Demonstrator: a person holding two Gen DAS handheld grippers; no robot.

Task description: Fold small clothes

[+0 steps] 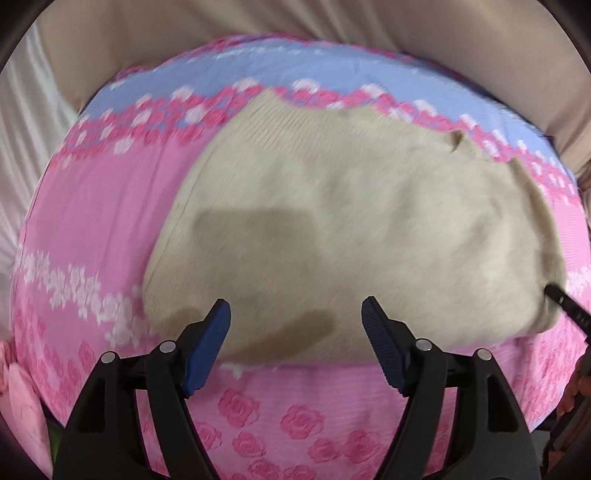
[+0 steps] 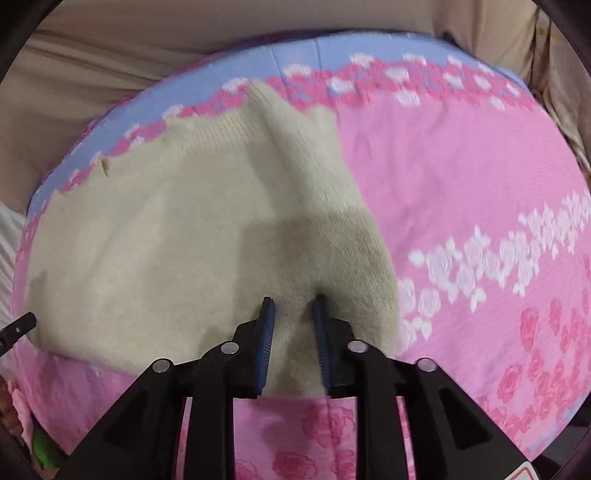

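Observation:
A cream knitted garment (image 1: 351, 229) lies spread on a pink rose-patterned cloth (image 1: 92, 206); it also shows in the right wrist view (image 2: 166, 240). My left gripper (image 1: 295, 317) is open and empty, hovering over the garment's near edge. My right gripper (image 2: 293, 310) is shut on a fold of the garment's near right part, with knit bunched between the blue pads (image 2: 267, 332). The right gripper's tip (image 1: 561, 295) shows at the garment's right edge in the left wrist view. The left gripper's tip (image 2: 18, 326) shows at the garment's left edge in the right wrist view.
The pink cloth (image 2: 461, 192) has a blue band (image 1: 295, 66) along its far side. Beige fabric (image 1: 258, 22) lies beyond it. A pink item (image 1: 22, 398) sits at the near left edge, and something green (image 2: 44, 450) below the cloth's near left corner.

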